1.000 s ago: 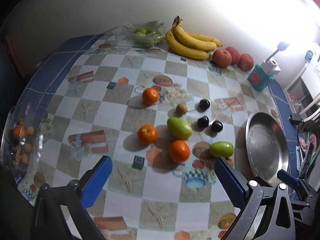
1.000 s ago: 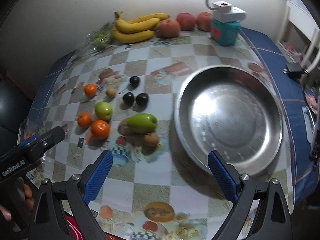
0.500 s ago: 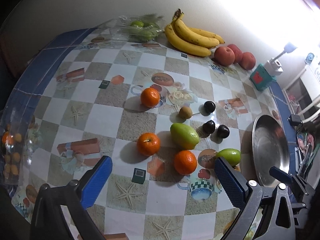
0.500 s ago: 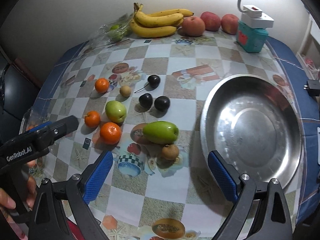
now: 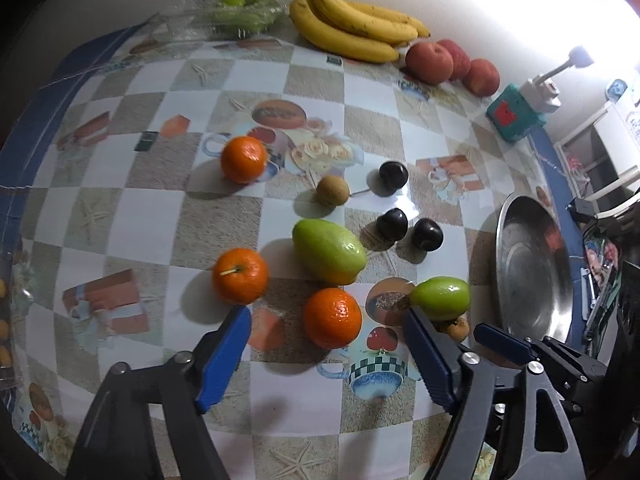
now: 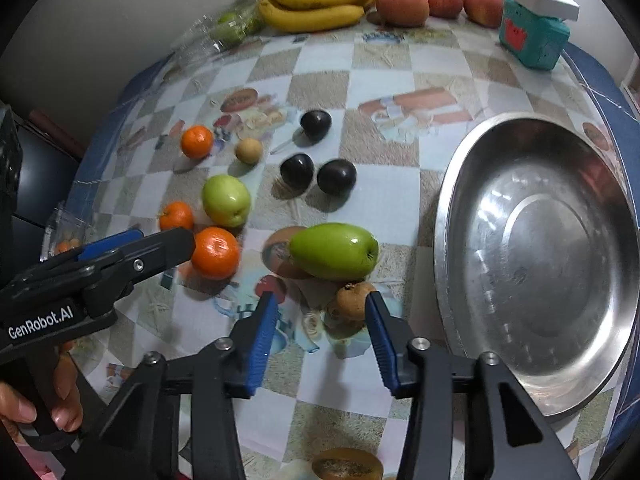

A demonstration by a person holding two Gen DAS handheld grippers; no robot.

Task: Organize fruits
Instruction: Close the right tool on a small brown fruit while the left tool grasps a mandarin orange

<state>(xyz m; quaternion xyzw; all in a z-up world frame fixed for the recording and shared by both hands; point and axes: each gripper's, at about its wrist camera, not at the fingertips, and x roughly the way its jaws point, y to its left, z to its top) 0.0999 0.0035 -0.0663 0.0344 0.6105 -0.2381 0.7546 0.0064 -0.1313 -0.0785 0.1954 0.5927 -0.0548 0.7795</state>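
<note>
Loose fruit lies on the checkered tablecloth: three oranges, two green fruits, three dark plums and small brown fruits. My left gripper (image 5: 326, 314) is open just short of the nearest orange (image 5: 332, 318), which sits between its fingers' line. My right gripper (image 6: 320, 300) is open with a small brown fruit (image 6: 354, 300) by its right finger, below the long green fruit (image 6: 334, 256). The round green fruit (image 6: 226, 200) and plums (image 6: 336, 176) lie beyond. The steel plate (image 6: 540, 256) stands empty at the right.
Bananas (image 6: 320, 0), red apples (image 6: 402, 4) and a bag of green fruit (image 6: 224, 28) line the back wall. A teal box with a lamp (image 6: 534, 36) stands at the back right. A clear box of small orange fruit (image 6: 66, 236) sits at the left edge.
Both grippers have moved forward and down toward the fruit and their jaws have narrowed. The orange and the small brown fruit now sit close to the fingertips.
</note>
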